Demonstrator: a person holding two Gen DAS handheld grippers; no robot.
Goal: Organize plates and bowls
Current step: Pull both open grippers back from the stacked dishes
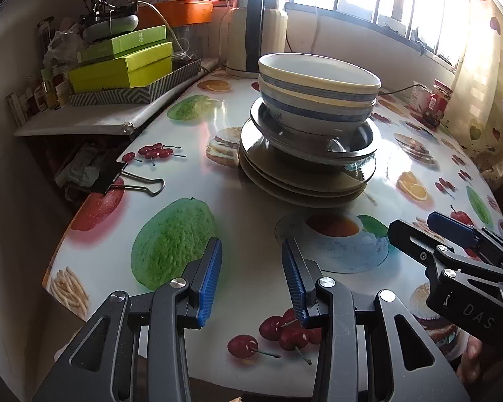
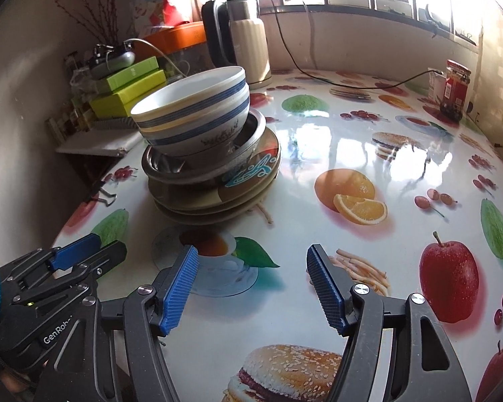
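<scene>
All the dishes sit in one pile on the tabletop [image 2: 318, 140]. Two striped bowls [image 1: 318, 90] sit nested on top. Under them are metal bowls [image 1: 362, 144], and flat plates [image 1: 295, 181] are at the bottom. The left gripper [image 1: 251, 278] and the right gripper [image 2: 251, 288] both wait near the pile, with jaws spread wide and nothing in them. The pile may be sorted already, or may be waiting to be taken apart. The top bowls lean a little, so any grab should be slow and at the rim.
</scene>
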